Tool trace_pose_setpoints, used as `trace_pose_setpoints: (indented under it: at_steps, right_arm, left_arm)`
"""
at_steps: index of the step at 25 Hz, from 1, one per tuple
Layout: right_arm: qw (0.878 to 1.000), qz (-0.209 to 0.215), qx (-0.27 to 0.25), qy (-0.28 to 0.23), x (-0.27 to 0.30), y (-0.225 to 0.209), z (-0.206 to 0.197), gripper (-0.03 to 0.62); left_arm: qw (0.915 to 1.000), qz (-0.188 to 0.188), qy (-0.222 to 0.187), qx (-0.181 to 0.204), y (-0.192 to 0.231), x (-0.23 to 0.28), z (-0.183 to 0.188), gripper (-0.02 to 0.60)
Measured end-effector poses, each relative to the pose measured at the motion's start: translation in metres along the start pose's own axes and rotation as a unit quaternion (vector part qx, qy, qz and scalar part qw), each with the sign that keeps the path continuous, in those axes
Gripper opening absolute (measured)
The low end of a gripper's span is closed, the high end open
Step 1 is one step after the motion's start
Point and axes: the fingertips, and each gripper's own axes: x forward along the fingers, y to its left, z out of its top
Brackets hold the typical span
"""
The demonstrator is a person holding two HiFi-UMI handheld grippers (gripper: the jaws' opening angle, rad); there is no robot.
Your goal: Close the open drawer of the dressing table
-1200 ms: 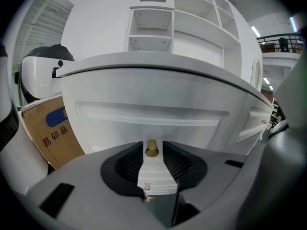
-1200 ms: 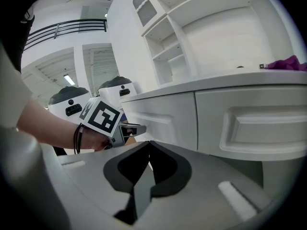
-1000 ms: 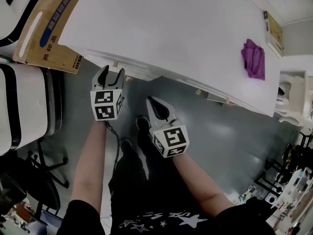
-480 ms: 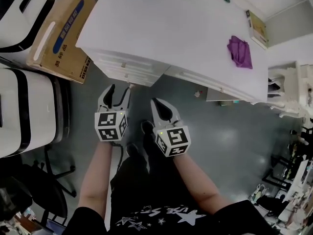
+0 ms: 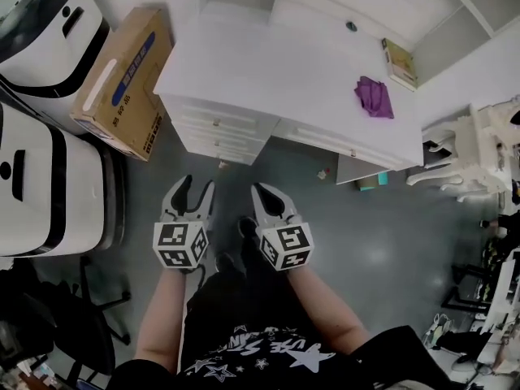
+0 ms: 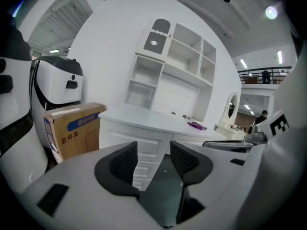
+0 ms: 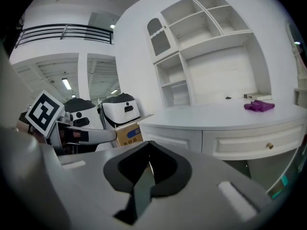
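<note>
The white dressing table (image 5: pixel 268 71) stands ahead of me, with a stack of drawers (image 5: pixel 215 132) on its left and a wide centre drawer (image 5: pixel 337 143) with a small knob. All the drawer fronts look about flush from here. My left gripper (image 5: pixel 195 189) hangs open over the grey floor, well short of the drawer stack, with nothing between its pads (image 6: pixel 125 162). My right gripper (image 5: pixel 262 192) is beside it, shut on nothing. In the right gripper view the centre drawer's brass knob (image 7: pixel 271 146) shows under the tabletop (image 7: pixel 216 114).
A purple cloth (image 5: pixel 374 97) and a small book (image 5: pixel 398 53) lie on the tabletop. A cardboard box (image 5: pixel 122 80) leans at the table's left, next to two white machines (image 5: pixel 41 177). A white ornate chair (image 5: pixel 459 149) stands at the right. Black chair legs (image 5: pixel 89 315) are near my left side.
The table has drawn away from me and both grippers now hang farther from its front edge. The left jaws stay open and the right jaws stay shut.
</note>
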Motion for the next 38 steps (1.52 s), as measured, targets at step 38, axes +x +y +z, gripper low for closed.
trace_pose_setpoints:
  at_steps: [38]
  right_arm:
    - [0.983, 0.159, -0.058, -0.072, -0.177, 0.027, 0.058, 0.002]
  left_arm:
    - [0.9949, 0.066, -0.075, 0.016, -0.161, -0.149, -0.012, 0.009]
